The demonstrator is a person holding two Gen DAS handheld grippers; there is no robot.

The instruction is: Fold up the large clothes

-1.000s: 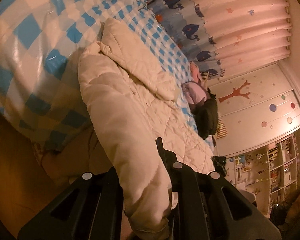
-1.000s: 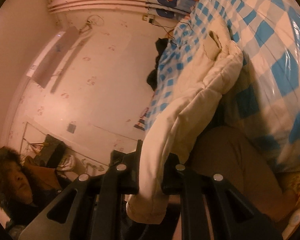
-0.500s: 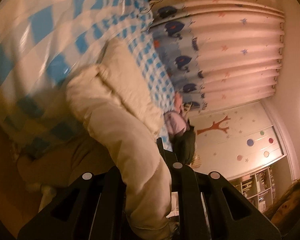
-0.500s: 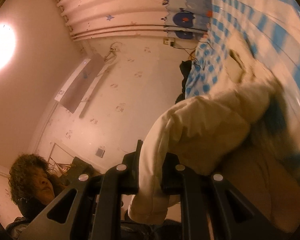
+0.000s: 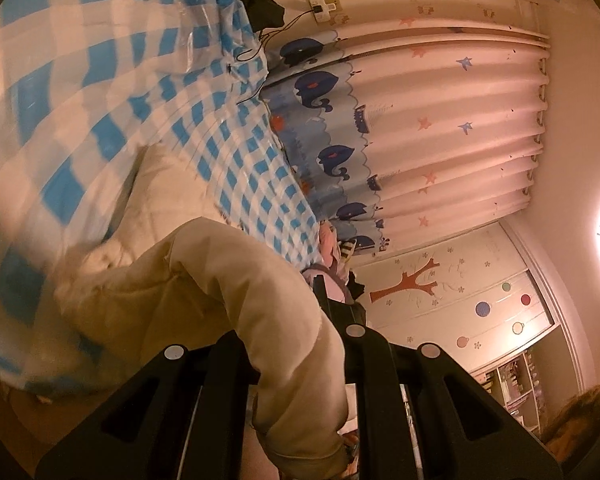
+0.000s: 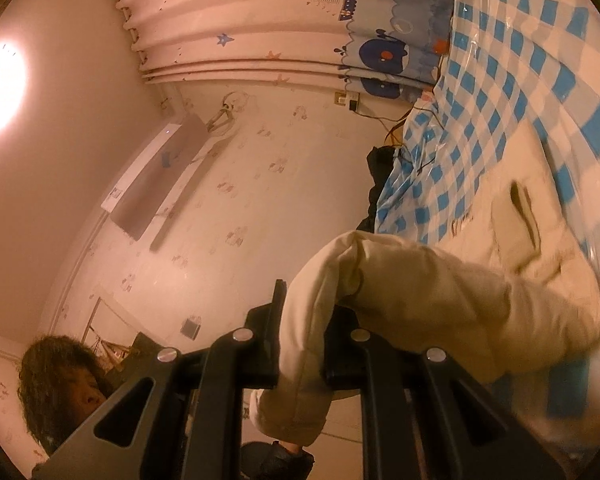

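Cream jacket (image 5: pixel 236 292) edges clamped by both tongs.

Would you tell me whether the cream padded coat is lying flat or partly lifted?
Partly lifted: both grippers clamp the coat, its remainder lying on the checkered bed cover.

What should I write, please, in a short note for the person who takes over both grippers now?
Left gripper: shut on the cream padded jacket, one end pinched between its fingers.
Right gripper: shut on the jacket too, at another part of its edge.
The held parts are lifted; the rest of the jacket lies on the bed with the blue checked cover.
Done: both grasps are secure and the lift has begun.
Left: probably carry the held edge over the part that lies flat, lay it down, smooth it, then finish the folds.
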